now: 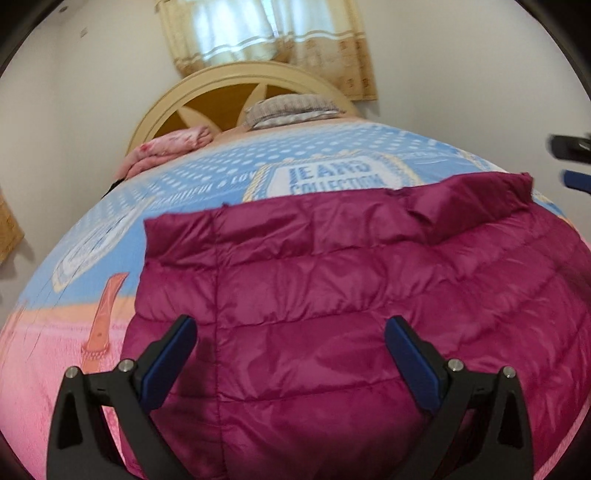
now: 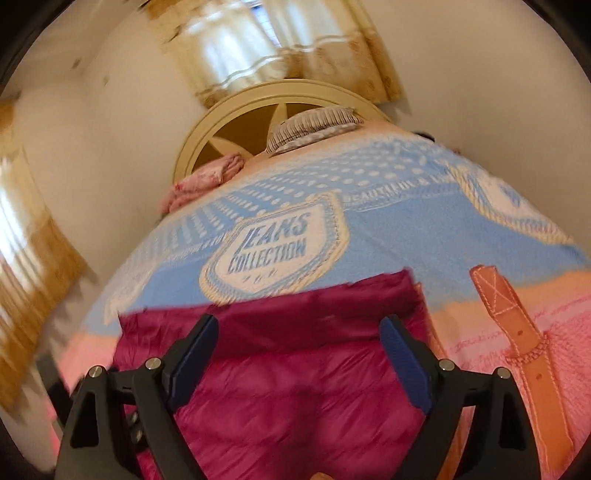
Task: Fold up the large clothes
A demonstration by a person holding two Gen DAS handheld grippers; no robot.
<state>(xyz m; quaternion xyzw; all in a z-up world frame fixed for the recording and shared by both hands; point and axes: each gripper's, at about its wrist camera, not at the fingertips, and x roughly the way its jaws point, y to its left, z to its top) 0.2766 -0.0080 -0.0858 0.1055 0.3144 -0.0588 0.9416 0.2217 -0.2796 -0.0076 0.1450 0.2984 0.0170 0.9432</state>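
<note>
A magenta quilted puffer jacket [image 1: 351, 295] lies spread on the bed, its far edge straight and a folded flap at its far right. My left gripper [image 1: 290, 334] is open and empty, hovering just above the jacket's near left part. The jacket also shows in the right wrist view [image 2: 295, 387], blurred by motion. My right gripper [image 2: 299, 339] is open and empty above the jacket's far right part. The right gripper's fingers [image 1: 570, 147] show at the right edge of the left wrist view.
The bed cover [image 1: 207, 177] is blue and pink with a "JEANS COLLECTION" badge. A pillow [image 1: 291, 109] and a pink folded blanket [image 1: 173, 146] lie by the cream headboard [image 1: 221, 85]. A curtained window [image 1: 258, 33] is behind, with walls on either side.
</note>
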